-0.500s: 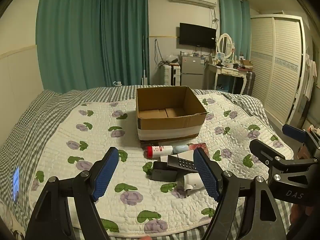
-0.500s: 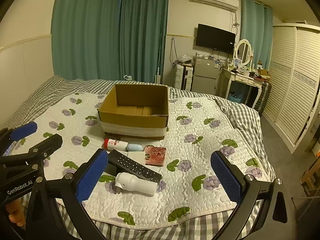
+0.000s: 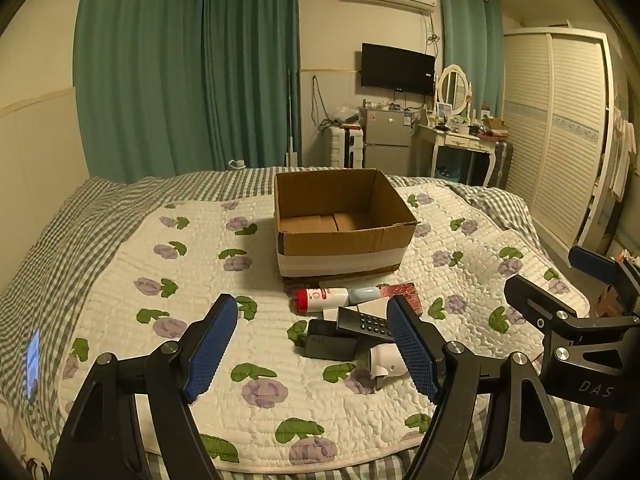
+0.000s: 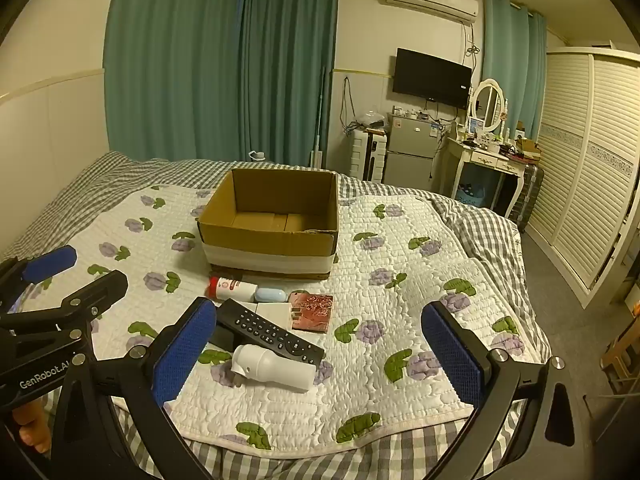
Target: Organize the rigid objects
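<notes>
An open cardboard box (image 3: 344,224) (image 4: 272,224) stands on the floral quilt. In front of it lie a red-capped white spray can (image 3: 322,299) (image 4: 232,289), a black remote (image 3: 366,323) (image 4: 270,332), a black box (image 3: 330,345), a red patterned card box (image 4: 312,312) (image 3: 406,298) and a white bottle (image 4: 276,368) (image 3: 386,360). My left gripper (image 3: 312,350) is open and empty, above the quilt just short of the pile. My right gripper (image 4: 316,354) is open and empty, with the white bottle between its fingers' lines of sight.
The quilt (image 3: 200,264) covers a checked bedsheet (image 4: 480,232). A lit phone (image 3: 32,358) lies at the bed's left edge. A fridge (image 4: 410,148), dressing table (image 4: 488,160) and wardrobe (image 4: 592,168) stand beyond the bed to the right.
</notes>
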Motion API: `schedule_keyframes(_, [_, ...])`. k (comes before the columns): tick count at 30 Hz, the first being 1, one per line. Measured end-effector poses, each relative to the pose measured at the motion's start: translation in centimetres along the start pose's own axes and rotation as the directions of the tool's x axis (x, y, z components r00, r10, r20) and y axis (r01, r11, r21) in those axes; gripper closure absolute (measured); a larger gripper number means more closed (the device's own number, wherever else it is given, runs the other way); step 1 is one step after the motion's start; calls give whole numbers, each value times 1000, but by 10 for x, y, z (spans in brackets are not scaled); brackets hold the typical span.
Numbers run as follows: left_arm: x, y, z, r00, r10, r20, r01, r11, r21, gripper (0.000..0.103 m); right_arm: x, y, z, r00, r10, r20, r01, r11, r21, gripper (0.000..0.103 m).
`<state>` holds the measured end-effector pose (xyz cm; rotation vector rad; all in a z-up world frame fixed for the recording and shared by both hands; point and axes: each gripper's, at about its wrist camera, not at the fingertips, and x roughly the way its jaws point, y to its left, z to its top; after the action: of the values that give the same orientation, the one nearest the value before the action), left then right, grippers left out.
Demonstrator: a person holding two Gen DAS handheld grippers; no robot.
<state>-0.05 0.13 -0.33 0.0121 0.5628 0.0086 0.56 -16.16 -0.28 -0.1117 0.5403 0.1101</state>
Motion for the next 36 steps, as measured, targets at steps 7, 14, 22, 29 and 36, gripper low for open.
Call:
schedule_keyframes(7, [0,0,0,1000,-1,-1,1,1000,2,23,0,0,0,1000,0,0,0,1000,0,0])
schedule_keyframes(14, [0,0,0,1000,0,-4,0,1000,1,23,0,1,0,1000,1,-1,-1,1000,-1,0])
schedule_keyframes(22, [1,-1,0,1000,1,-5,-1,1000,0,23,1,2,-1,1000,1,-1,-1,1000,-3,0])
schedule_keyframes(29, [1,-1,1,1000,1,-7,-1,1000,1,23,1,2,-1,1000,2,-3,-2,1000,-5,0])
schedule_keyframes(36, [1,-1,1,1000,1,-8,-1,1000,1,23,1,2,-1,1000,1,-3,-1,1000,-6,0])
